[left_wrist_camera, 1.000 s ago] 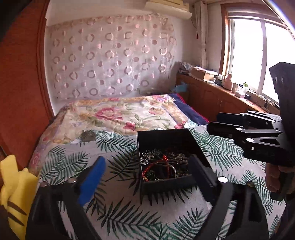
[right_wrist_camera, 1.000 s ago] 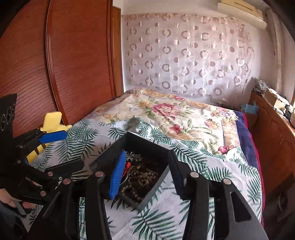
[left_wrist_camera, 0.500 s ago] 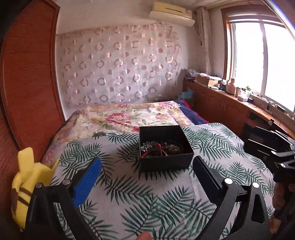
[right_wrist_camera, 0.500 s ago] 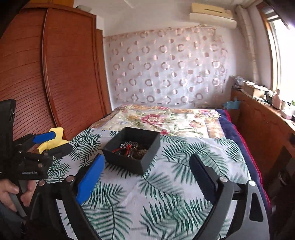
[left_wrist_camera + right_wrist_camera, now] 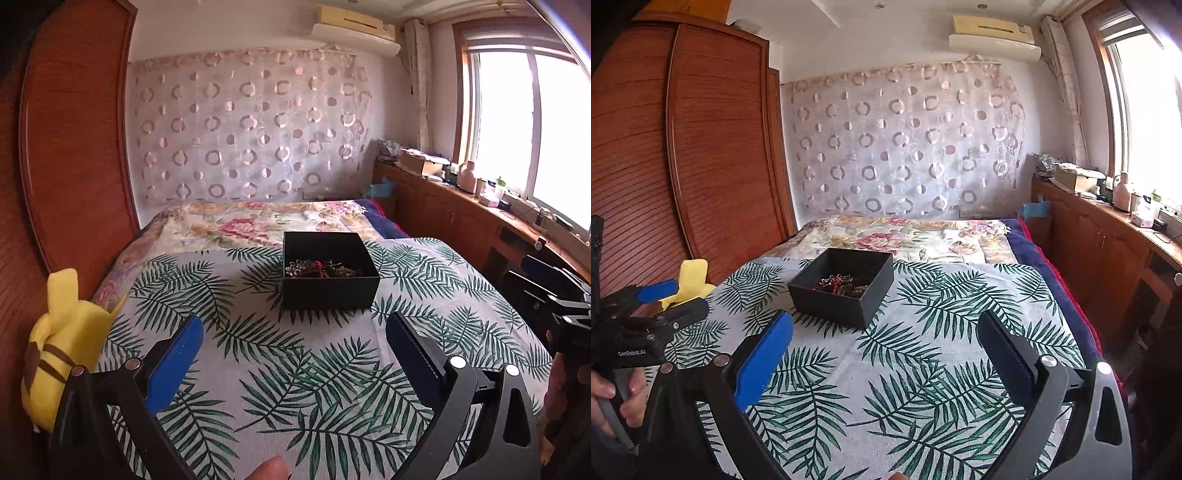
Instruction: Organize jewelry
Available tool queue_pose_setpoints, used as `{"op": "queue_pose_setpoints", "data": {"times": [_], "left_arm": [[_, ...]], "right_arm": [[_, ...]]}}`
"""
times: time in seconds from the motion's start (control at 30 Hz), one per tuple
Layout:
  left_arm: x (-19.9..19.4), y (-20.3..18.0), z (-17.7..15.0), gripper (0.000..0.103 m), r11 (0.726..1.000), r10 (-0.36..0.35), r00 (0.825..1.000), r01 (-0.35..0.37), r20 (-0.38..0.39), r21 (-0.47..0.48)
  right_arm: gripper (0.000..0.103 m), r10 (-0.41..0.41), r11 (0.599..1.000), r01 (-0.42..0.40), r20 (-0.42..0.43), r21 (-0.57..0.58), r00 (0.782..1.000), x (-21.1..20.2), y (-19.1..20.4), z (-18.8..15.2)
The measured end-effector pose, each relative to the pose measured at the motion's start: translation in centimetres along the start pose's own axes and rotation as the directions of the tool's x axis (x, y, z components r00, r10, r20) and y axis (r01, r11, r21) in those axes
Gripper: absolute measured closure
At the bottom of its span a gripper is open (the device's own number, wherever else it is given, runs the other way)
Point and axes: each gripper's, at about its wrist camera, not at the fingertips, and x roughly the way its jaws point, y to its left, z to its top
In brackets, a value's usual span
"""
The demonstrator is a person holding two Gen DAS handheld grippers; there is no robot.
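Both tools farther from black box [image 5: 330,273], right tool [image 5: 884,338] opening, seemingly empty

Both wrist views look slightly down across the leaf-print cloth [image 5: 295,369], sharing the black box [image 5: 846,291] ahead.

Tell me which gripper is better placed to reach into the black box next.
Probably left. The left gripper faces the black box squarely, box centred between its open fingers. The right gripper, jaws opening and empty, sees it off to one side, corner-on. Both stand back from it, so the edge is slight.
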Motion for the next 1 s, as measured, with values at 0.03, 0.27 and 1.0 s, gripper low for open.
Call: {"op": "queue_pose_setpoints", "data": {"times": [0.03,0.27,1.0], "left_arm": [[-0.06,0.01,-0.05,0.007,1.0,0.004,1.0,-0.004,0.002,0.001],[-0.29,0.01,0.0,0.007,1.0,0.027,1.0,-0.027,0.013,0.008],[-0.22,-0.41,-0.04,0.007,1.0,0.01,1.0,-0.01,0.011,0.008]], "right_arm": [[0.002,-0.001,1.0,0.001,0.0,-0.001,1.0,0.04,0.08,-0.04],[0.002,-0.017,1.0,0.017,-0.002,0.009,1.0,0.26,-0.03,-0.03],[0.002,-0.026,1.0,0.026,-0.004,0.018,1.0,0.48,-0.23,-0.33]]}}
